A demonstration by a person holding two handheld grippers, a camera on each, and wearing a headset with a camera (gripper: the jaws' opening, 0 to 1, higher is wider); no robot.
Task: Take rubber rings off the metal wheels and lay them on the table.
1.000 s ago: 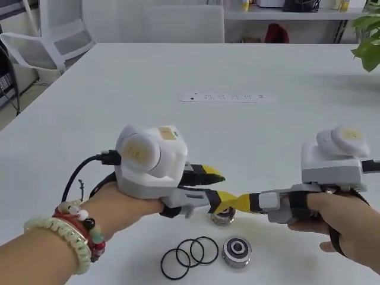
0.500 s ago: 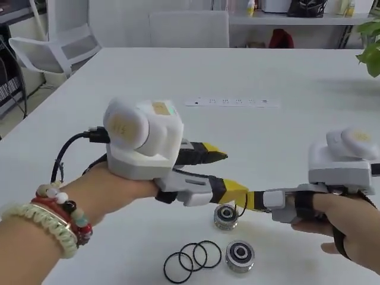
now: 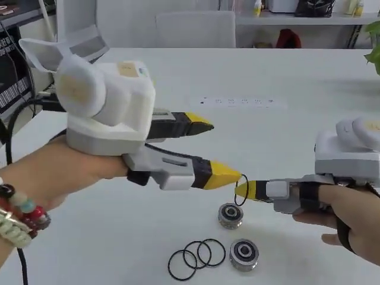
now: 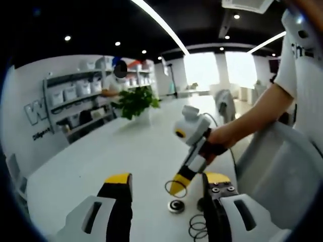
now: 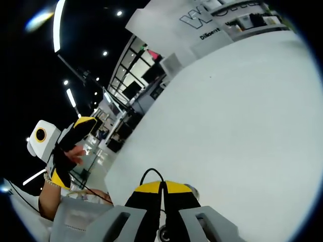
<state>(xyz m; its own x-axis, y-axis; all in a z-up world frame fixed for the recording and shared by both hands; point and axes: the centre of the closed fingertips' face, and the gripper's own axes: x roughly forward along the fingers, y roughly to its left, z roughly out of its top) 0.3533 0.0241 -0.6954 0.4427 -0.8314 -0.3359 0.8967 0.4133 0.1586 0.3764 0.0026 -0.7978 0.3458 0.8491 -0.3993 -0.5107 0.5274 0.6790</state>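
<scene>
My right gripper (image 3: 244, 190) is shut on a black rubber ring (image 3: 241, 190), which hangs from its yellow tips just above the table. Below it a bare metal wheel (image 3: 230, 215) lies on the white table (image 3: 267, 136). A second wheel (image 3: 244, 254) lies nearer me, beside three loose rings (image 3: 197, 255). My left gripper (image 3: 217, 149) is raised on the left, jaws wide open and holding nothing. The left gripper view has its own open jaws (image 4: 167, 177) and, between them, the held ring (image 4: 175, 187) and the wheel (image 4: 176, 206). In the right gripper view the ring (image 5: 151, 175) loops out of the shut jaws (image 5: 161, 185).
A white power strip (image 3: 243, 102) lies further back on the table. A white chair (image 3: 196, 29) stands at the far edge and a green plant (image 3: 374, 53) at the right. A person (image 4: 118, 75) stands by distant shelves.
My left gripper has risen and drawn back from the wheel, which now lies on the table. The right gripper has lifted slightly, still pinching the ring free of the wheel.
</scene>
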